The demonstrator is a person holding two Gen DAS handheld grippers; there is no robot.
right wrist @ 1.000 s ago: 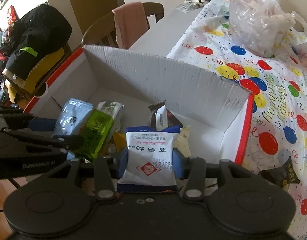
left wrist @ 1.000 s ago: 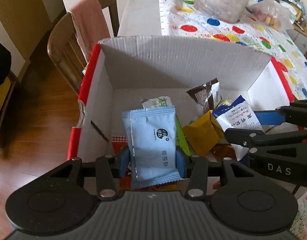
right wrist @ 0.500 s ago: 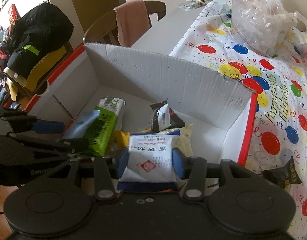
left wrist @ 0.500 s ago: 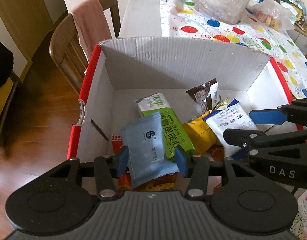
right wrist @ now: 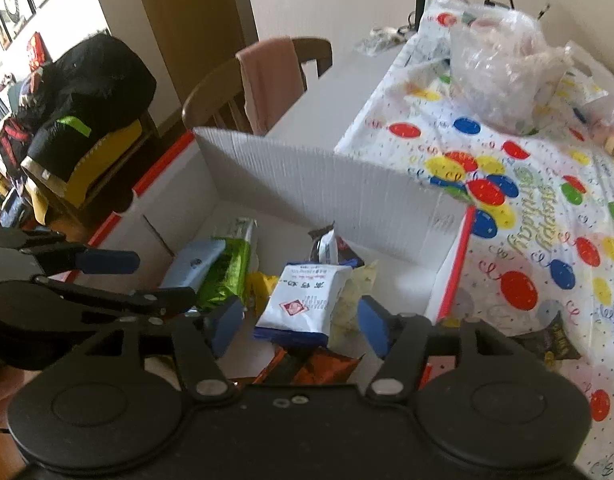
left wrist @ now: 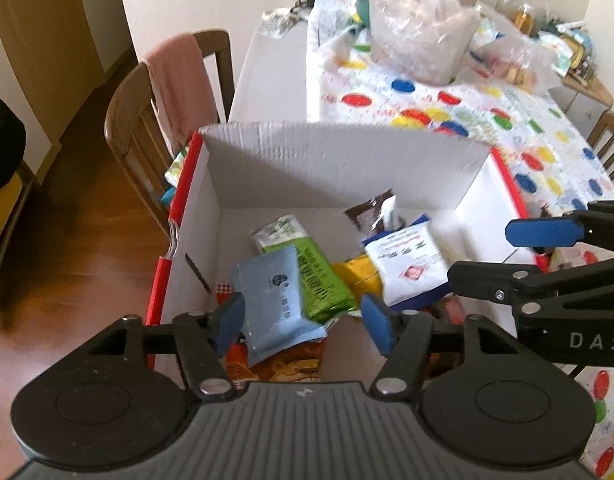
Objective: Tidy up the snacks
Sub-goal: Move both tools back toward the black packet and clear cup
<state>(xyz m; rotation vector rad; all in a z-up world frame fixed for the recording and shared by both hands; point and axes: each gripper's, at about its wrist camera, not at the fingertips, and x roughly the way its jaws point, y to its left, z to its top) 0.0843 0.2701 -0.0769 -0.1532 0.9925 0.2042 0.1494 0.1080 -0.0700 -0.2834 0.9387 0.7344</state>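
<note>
Both packets lie below spread jaws.

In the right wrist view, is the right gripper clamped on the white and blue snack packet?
No: the right gripper is open, and the white and blue snack packet lies loose in the cardboard box.

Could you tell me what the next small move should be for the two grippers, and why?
Probably lift both clear of the box. The left gripper and right gripper have open jaws, and the blue packet and white packet lie loose inside the box. A dark packet on the tablecloth looks like the right gripper's next pick.
</note>
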